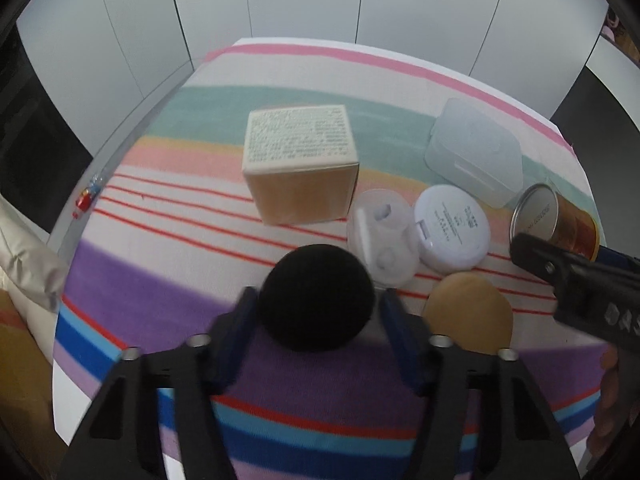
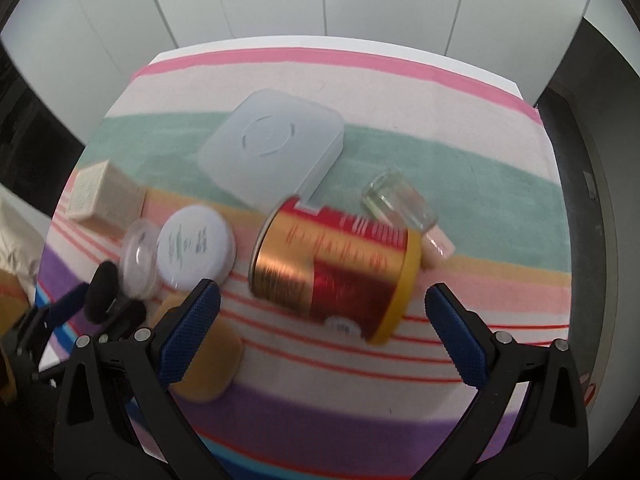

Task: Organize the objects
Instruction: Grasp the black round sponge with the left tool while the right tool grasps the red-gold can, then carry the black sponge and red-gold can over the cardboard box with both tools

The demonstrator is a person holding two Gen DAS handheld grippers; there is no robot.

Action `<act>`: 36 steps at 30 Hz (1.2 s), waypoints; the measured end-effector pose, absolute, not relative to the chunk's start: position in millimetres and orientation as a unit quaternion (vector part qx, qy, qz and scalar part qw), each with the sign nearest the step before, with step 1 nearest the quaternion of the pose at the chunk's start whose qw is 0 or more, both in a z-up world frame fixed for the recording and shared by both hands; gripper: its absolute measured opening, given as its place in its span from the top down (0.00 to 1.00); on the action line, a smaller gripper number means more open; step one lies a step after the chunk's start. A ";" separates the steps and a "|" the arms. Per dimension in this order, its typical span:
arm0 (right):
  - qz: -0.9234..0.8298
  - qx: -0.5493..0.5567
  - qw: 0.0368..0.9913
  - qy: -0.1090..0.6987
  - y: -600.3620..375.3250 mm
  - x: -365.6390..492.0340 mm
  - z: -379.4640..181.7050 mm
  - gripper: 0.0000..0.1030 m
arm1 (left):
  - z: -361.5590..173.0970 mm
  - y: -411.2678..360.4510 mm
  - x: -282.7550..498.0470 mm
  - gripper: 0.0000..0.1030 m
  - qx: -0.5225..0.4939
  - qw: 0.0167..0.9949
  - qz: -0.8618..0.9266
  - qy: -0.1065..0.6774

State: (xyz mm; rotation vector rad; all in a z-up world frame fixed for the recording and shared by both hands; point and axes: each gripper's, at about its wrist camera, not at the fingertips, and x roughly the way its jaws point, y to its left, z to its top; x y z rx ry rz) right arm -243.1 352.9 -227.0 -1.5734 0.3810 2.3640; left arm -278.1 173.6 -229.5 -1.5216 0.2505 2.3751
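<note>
the left gripper point(image 1: 316, 312) held a black foam ball point(image 1: 317, 297) between its blue pads, clamped at the ball's widest part, low over the purple band of the striped cloth point(image 1: 160, 300); whether the ball rested on the cloth could not be told. the right gripper point(image 2: 322, 316) stood wide open with nothing between its fingers, its jaws spread to either side of a red-and-gold can point(image 2: 334, 266) that lay on its side just ahead, apparently set for a grip across the can's body. a tan round sponge point(image 2: 208, 364) lay under its left finger. beyond the ball, a clear round case point(image 1: 380, 236) and a white compact point(image 1: 452, 228) sat touching one another, with a tan printed box point(image 1: 302, 164) upright behind them and a flat translucent lidded box point(image 1: 476, 152) farther right. a small glass jar point(image 2: 400, 204) lay tipped beside the can. the objects remained loosely scattered, suggesting the sorting was at an early stage. a rolling can seemed the likeliest hazard.
</note>
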 end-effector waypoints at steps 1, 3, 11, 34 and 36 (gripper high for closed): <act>0.815 -0.544 0.143 0.137 355.2 -245.8 -228.7 0.01 | -228.8 172.3 -278.5 0.48 -0.532 0.155 0.828 0.086; 0.809 -0.548 0.151 0.146 359.4 -250.6 -233.0 0.13 | -227.3 170.6 -279.9 0.54 -0.536 0.159 0.826 0.077; 0.822 -0.533 0.148 0.139 361.2 -249.0 -221.7 0.37 | -214.2 167.7 -272.9 0.56 -0.537 0.158 0.826 0.076; 0.839 -0.516 0.113 0.130 344.1 -175.5 -143.5 0.38 | -131.5 149.3 -209.9 0.56 -0.522 0.141 0.838 0.073; 0.841 -0.514 0.106 0.131 341.9 -167.8 -133.8 0.38 | -120.4 147.0 -203.0 0.56 -0.517 0.137 0.842 0.072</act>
